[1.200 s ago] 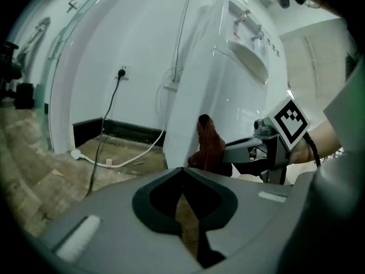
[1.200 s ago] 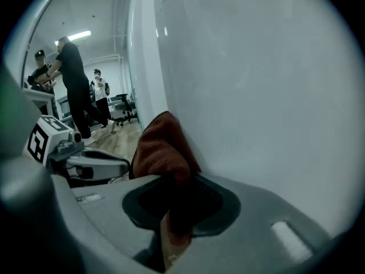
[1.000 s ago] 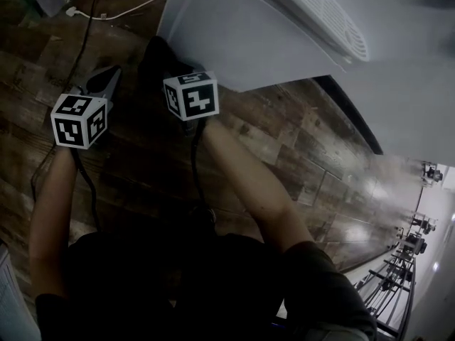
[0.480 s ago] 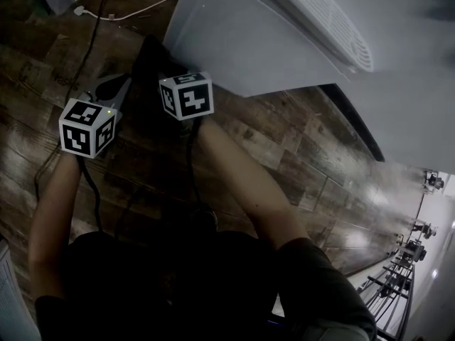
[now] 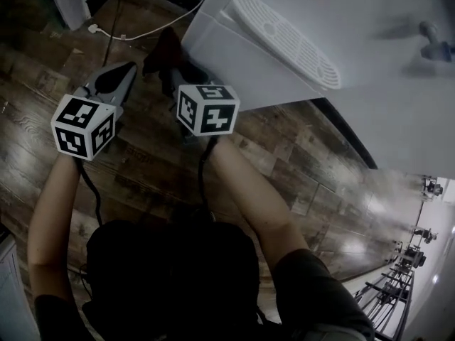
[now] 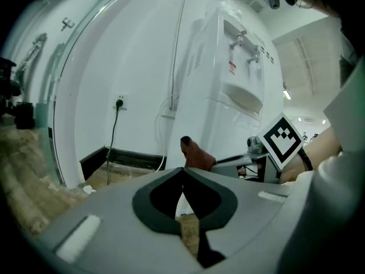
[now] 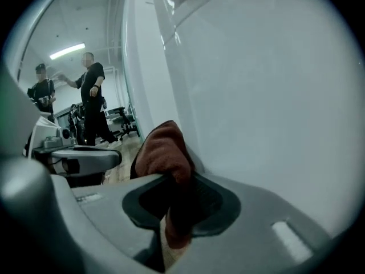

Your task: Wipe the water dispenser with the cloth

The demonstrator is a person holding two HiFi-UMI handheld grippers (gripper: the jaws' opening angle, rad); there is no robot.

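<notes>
Little looks finished: right claw (image 7: 171, 178) pinches the brown cloth (image 7: 162, 147) low beside the water dispenser (image 5: 242, 55); left claw (image 6: 182, 173) pressed together, empty. Front and taps (image 5: 431, 40) probably remain.

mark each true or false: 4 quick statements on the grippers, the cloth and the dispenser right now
1. The right hand-held gripper is shut on the brown cloth. True.
2. The left hand-held gripper grips a corner of the cloth. False: its jaws are together with nothing between them.
3. The water dispenser is black. False: its body is white.
4. A white cable lies on the wooden floor near the dispenser. True.
</notes>
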